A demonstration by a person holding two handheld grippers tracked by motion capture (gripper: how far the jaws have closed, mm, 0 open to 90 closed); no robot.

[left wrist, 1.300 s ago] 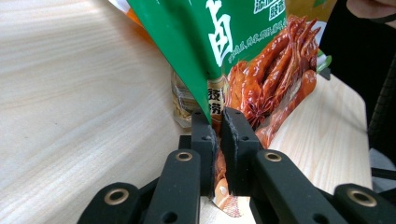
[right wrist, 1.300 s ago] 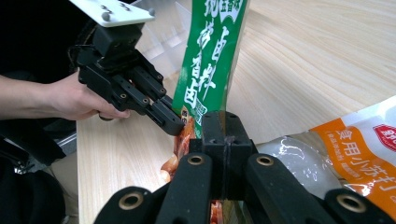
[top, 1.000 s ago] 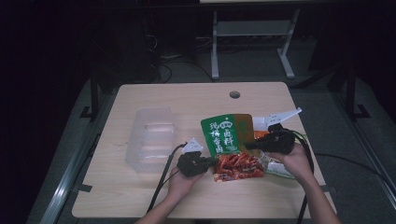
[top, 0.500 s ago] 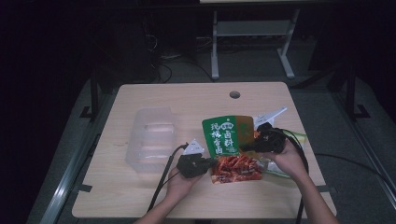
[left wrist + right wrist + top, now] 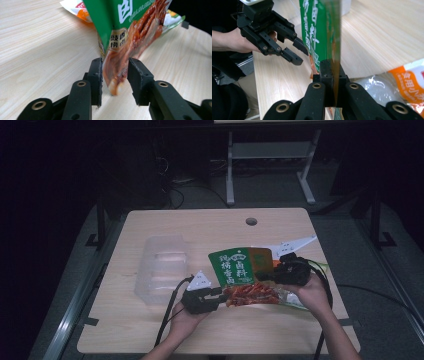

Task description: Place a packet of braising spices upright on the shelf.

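Handing over the snack pouch [image 5: 240, 275] looks like the step in hand: right tool [image 5: 270, 276] carries it, left tool [image 5: 220, 296] has just been opening around its other end.

High view: pouch sits lifted near the right edge of the table [image 5: 150, 340], toward the front, spanning between both tools. Green printed half faces up, red contents at the end nearer the left tool. Clear plastic container [image 5: 162, 270] sits well apart toward the left edge. A second packet, orange and white [image 5: 300, 301], lies under the right hand.

Left gripper view: left tool [image 5: 115, 75] jaws apart, pouch's lower clear end [image 5: 117, 75] hangs between them; one pad just beside the film, the other stands off. No clamp.

Right gripper view: right tool [image 5: 331, 70] clamped together on the pouch's edge [image 5: 322, 32], pouch upright and edge-on. Left tool [image 5: 294, 53] visible beyond, jaws spread beside the pouch. Orange packet [image 5: 409, 77] lies flat on the table at right.

Next move, as I judge it: right tool bears the pouch alone, so keep that clamp firm and carry it clear of the left jaws, likely toward the container. Risk: thin film slipping or swinging.
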